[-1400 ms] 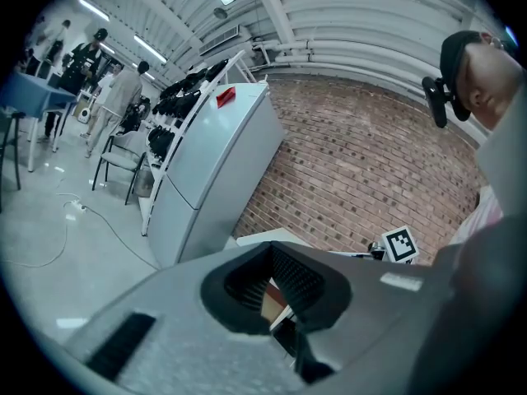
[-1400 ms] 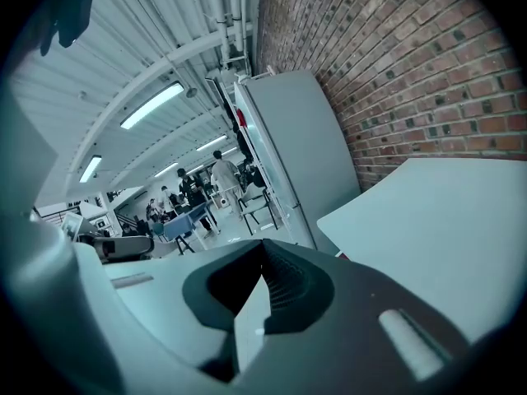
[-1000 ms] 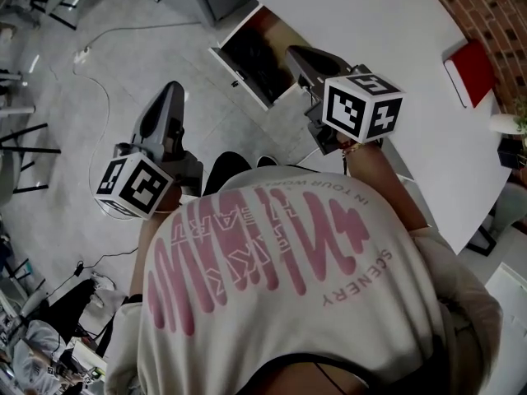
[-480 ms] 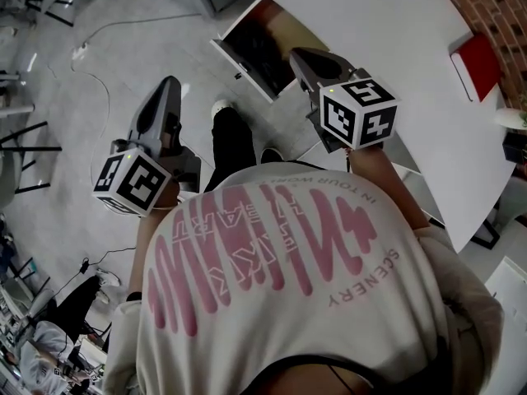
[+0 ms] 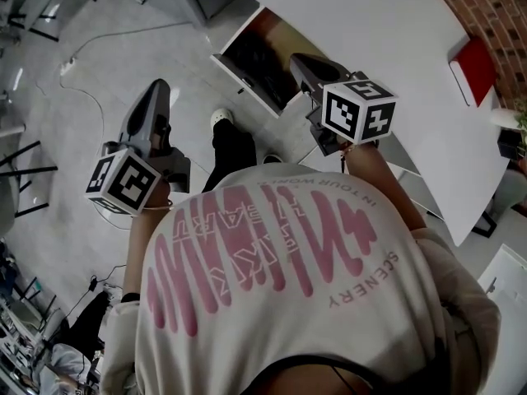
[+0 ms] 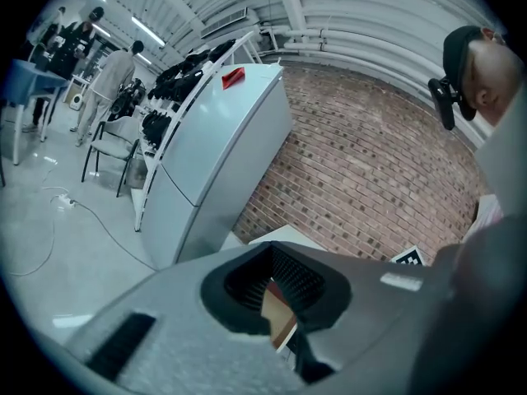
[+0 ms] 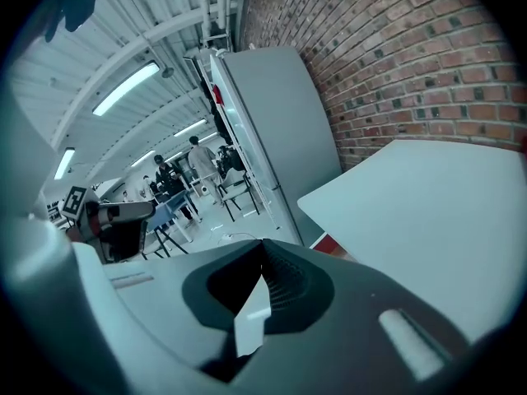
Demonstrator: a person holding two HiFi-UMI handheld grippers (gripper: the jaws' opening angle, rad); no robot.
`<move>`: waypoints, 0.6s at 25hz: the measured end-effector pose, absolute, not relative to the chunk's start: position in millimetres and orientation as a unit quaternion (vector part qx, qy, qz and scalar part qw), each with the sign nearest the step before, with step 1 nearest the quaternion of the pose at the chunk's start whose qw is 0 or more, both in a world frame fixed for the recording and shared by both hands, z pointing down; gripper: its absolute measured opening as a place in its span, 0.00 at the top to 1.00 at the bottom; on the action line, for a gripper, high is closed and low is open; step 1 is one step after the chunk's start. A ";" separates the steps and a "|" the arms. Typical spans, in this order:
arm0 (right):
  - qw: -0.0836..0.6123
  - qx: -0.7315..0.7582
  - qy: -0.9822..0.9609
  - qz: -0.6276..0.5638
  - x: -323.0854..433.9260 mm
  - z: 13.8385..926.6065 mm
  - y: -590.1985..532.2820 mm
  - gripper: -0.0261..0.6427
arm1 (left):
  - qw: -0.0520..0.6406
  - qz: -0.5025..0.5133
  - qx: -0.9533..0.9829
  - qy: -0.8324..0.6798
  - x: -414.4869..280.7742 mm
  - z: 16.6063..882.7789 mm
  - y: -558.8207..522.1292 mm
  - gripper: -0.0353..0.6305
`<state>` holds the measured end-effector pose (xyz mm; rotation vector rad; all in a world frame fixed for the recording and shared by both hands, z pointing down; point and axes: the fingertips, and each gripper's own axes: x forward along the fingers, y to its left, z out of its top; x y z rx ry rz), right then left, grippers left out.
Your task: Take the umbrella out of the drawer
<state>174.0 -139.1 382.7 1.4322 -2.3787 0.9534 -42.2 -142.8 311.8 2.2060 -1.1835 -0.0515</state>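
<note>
1. Hovering just beside the open drawer point(image 5: 235, 74), the right gripper point(image 5: 298, 61) has its jaws clenched together on nothing.
2. Left gripper point(image 5: 157, 89) hangs over the floor point(image 5: 74, 138), well apart from the drawer, with its jaws likewise pressed together and empty.
3. Umbrella point(image 5: 257, 54) shows only as a dark shape lying inside the drawer, below the white table point(image 5: 395, 48).

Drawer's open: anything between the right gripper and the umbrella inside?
Nothing visible. The drawer stands pulled out from under the table, open on top, with the right gripper beside it, jaws shut. The dark shape inside is probably the umbrella.
</note>
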 end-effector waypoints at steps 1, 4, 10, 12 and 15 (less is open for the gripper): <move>0.106 0.486 -0.803 0.327 171.4 387.0 -144.3 0.94 | 0.316 -0.018 0.835 -0.449 -46.8 312.8 -151.2 0.94; 0.112 0.492 -0.795 0.338 164.0 400.7 -162.9 0.94 | 0.318 -0.015 0.840 -0.439 -51.8 314.6 -176.0 0.94; 0.129 0.487 -0.782 0.367 152.0 439.4 -193.5 0.91 | 0.348 0.009 0.843 -0.410 -45.3 340.8 -212.7 0.94; 0.141 0.487 -0.777 0.373 148.1 453.0 -201.4 0.90 | 0.360 0.019 0.841 -0.403 -45.6 351.7 -222.8 0.94; 0.167 0.493 -0.770 0.369 145.3 473.9 -206.9 0.87 | 0.373 0.030 0.839 -0.396 -46.9 366.5 -235.9 0.94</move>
